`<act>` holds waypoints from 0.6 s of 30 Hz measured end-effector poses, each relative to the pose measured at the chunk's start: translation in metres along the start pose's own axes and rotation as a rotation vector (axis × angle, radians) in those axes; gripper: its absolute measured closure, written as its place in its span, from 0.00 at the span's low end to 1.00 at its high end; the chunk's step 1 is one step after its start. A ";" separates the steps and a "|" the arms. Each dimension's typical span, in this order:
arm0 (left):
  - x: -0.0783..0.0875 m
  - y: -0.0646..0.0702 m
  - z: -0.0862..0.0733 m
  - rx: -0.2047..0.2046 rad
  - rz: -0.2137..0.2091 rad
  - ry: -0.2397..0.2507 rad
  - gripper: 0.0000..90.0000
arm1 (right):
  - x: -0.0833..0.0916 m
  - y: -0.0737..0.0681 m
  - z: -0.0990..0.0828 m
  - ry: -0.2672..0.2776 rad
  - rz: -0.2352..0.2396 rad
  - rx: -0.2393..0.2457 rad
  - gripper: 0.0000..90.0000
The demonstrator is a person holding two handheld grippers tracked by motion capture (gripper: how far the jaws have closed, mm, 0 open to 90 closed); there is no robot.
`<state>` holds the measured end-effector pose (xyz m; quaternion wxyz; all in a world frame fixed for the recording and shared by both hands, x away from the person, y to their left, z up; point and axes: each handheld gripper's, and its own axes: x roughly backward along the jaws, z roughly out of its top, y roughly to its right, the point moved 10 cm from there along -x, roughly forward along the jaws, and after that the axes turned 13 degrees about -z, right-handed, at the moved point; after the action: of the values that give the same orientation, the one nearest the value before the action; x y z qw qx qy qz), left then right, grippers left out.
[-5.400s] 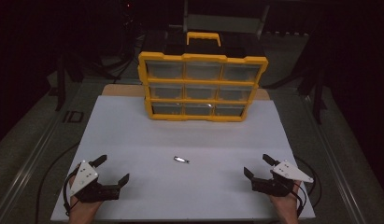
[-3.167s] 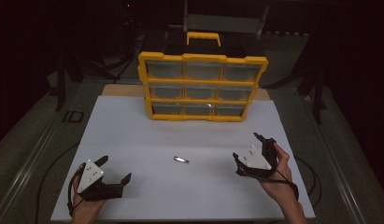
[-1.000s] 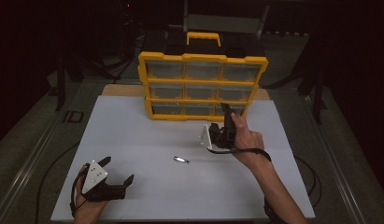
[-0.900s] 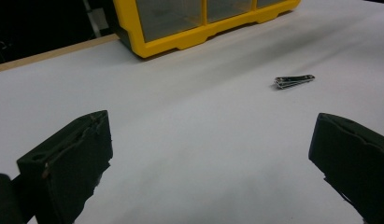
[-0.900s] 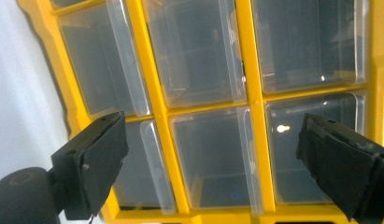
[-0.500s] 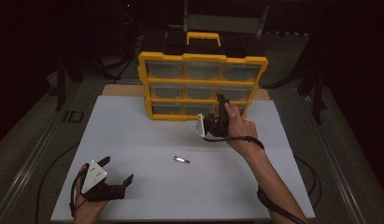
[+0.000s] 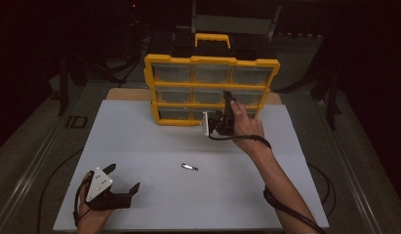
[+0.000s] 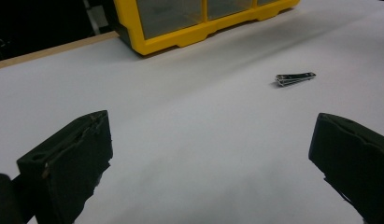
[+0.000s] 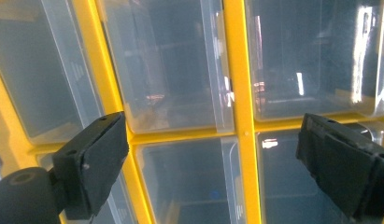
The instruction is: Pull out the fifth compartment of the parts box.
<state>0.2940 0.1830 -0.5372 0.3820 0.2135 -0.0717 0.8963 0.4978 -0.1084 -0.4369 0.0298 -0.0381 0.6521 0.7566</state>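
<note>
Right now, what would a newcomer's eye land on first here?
The yellow drawer cabinet with clear drawers stands at the far edge of the white table. The right gripper is raised against its front, fingers open. A small metal nail clipper lies alone mid-table, with the left gripper open near the front-left corner.

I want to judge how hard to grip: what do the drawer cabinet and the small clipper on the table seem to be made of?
Drawer cabinet: likely plastic, glossy yellow frame, clear drawers you see through, with reflections. Clipper: apparently metal, thin and shiny, catching the light.
</note>
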 end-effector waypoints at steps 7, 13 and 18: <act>0.000 0.000 0.000 -0.001 0.000 -0.003 0.00 | -0.011 0.000 0.003 -0.002 -0.018 0.028 0.12; 0.000 0.000 -0.001 0.000 0.001 -0.003 0.00 | -0.019 0.006 0.005 0.003 -0.046 0.057 0.12; 0.000 0.000 -0.001 -0.001 -0.001 -0.003 0.00 | -0.025 0.008 0.007 0.005 -0.066 0.073 0.13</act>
<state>0.2937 0.1825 -0.5380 0.3824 0.2149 -0.0725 0.8957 0.5218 -0.1026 -0.4251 0.0544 -0.0602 0.6776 0.7309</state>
